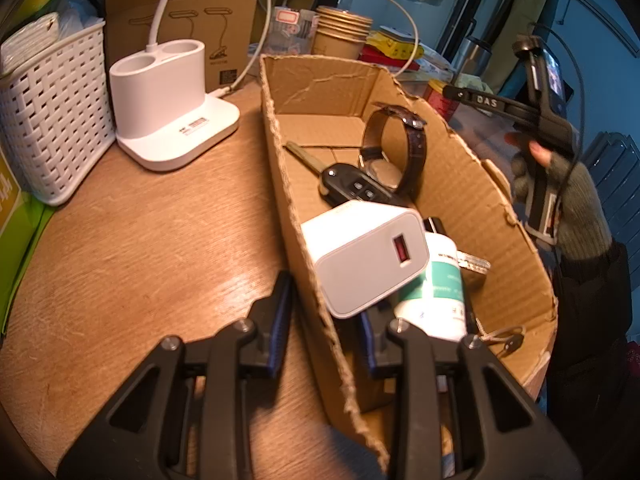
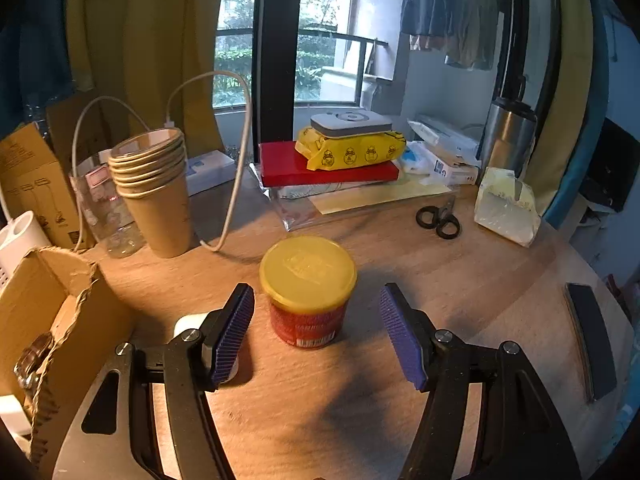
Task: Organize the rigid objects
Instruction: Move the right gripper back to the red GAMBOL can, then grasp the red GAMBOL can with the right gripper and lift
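Observation:
A torn cardboard box [image 1: 460, 168] lies on the wooden table. It holds a white USB charger [image 1: 366, 256], a car key [image 1: 352, 188], a dark wristwatch [image 1: 400, 144] and a white-and-green bottle [image 1: 440, 292]. My left gripper [image 1: 324, 320] is open and astride the box's near wall, empty. My right gripper [image 2: 316, 332] is open, with a red can with a yellow lid [image 2: 308, 292] just ahead between its fingers, untouched. The right gripper also shows in the left wrist view [image 1: 536, 120], above the box's far side.
A white lamp base [image 1: 172, 108] and a white basket [image 1: 48, 120] stand left of the box. Stacked paper cups [image 2: 156, 188], a cable [image 2: 236, 160], scissors [image 2: 438, 216], a red book under a yellow pack [image 2: 332, 164], a steel flask [image 2: 506, 140] and a dark strip [image 2: 590, 340] lie around.

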Available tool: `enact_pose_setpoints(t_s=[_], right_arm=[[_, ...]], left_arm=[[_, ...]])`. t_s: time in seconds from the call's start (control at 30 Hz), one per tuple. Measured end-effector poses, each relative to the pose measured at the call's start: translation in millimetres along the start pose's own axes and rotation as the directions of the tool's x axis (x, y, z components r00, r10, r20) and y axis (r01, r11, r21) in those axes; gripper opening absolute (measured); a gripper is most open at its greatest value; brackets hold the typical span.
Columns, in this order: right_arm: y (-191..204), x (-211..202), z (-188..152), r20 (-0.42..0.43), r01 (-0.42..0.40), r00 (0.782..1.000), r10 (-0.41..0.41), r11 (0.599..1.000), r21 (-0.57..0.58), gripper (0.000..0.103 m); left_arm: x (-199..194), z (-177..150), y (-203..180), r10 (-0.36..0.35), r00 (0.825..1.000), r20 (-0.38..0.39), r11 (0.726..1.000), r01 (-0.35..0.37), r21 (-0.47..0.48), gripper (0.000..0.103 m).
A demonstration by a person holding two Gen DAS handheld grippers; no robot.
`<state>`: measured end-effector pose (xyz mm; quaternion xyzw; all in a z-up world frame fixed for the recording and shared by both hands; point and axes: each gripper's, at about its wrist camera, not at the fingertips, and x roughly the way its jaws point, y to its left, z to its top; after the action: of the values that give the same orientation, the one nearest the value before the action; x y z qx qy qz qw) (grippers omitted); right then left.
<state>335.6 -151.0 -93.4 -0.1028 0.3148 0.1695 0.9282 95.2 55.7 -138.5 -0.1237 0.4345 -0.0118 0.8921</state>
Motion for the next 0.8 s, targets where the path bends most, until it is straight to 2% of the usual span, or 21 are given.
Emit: enact_pose_setpoints(t_s=[0.23, 0.27, 0.33, 0.47, 0.8], right_arm=[[-2.2, 15.8, 2.2, -0.017, -0.003, 1.000, 0.003, 1.000, 0.011, 0.068], [-1.7, 16.4, 2.0, -0.018, -0.002, 1.000, 0.002, 1.000, 0.007, 0.067], [-0.4, 15.9, 1.8, -0.016, 0.000, 1.000, 0.000, 1.000, 0.000, 0.057], [-1.1, 14.2, 1.4, -0.012, 0.011, 1.000, -0.011, 1.000, 0.001, 0.057], [3.8, -20.6, -4.2, 0.063, 0.008, 0.998, -0.008, 1.000, -0.003, 0.056]], left_arm=[[0.1, 0.0, 0.0, 0.000, 1.000, 0.000, 1.000, 0.000, 0.000, 0.031], [0.1, 0.0, 0.0, 0.000, 1.000, 0.000, 1.000, 0.000, 0.000, 0.031], [0.1, 0.0, 0.0, 0.000, 1.000, 0.000, 1.000, 0.000, 0.000, 0.031], [0.0, -0.1, 0.0, 0.000, 1.000, 0.000, 1.000, 0.000, 0.000, 0.031], [0.0, -0.1, 0.0, 0.000, 1.000, 0.000, 1.000, 0.000, 0.000, 0.031]])
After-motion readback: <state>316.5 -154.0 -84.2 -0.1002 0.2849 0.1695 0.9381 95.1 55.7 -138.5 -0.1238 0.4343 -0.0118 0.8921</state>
